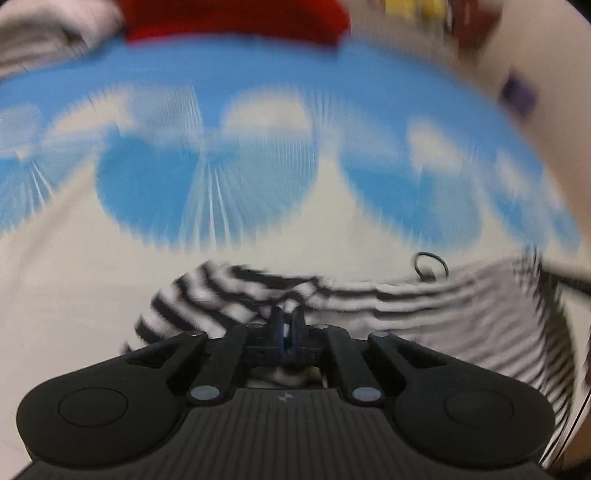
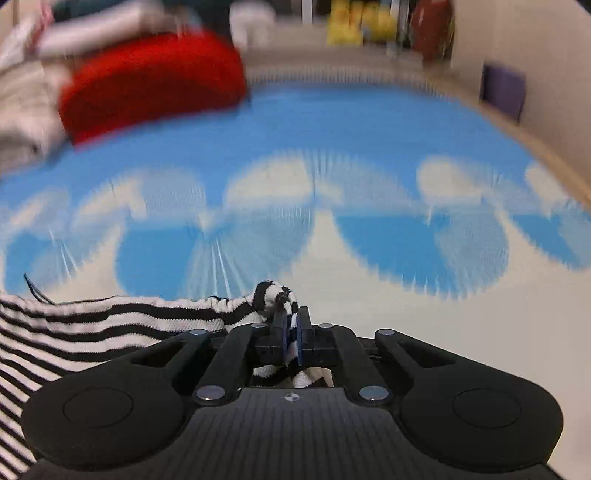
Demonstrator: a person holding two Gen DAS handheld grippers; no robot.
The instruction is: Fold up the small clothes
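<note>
A black-and-white striped garment (image 1: pixel 424 299) lies on a blue and cream patterned mat (image 1: pixel 258 103). In the left wrist view, which is blurred, my left gripper (image 1: pixel 289 325) is shut on a bunched edge of that garment, and the cloth runs off to the right. A thin dark loop (image 1: pixel 430 264) sticks up from its upper edge. In the right wrist view the striped garment (image 2: pixel 92 325) stretches away to the left. My right gripper (image 2: pixel 291 328) is shut on a corner of it, a small striped tuft poking out above the fingertips.
A red folded cloth (image 2: pixel 151 85) and pale garments (image 2: pixel 22 110) are piled at the mat's far left. Beyond the mat (image 2: pixel 332 122) stand yellow items (image 2: pixel 358 22), a dark red thing (image 2: pixel 432 26) and a purple box (image 2: pixel 504 92) against a wall on the right.
</note>
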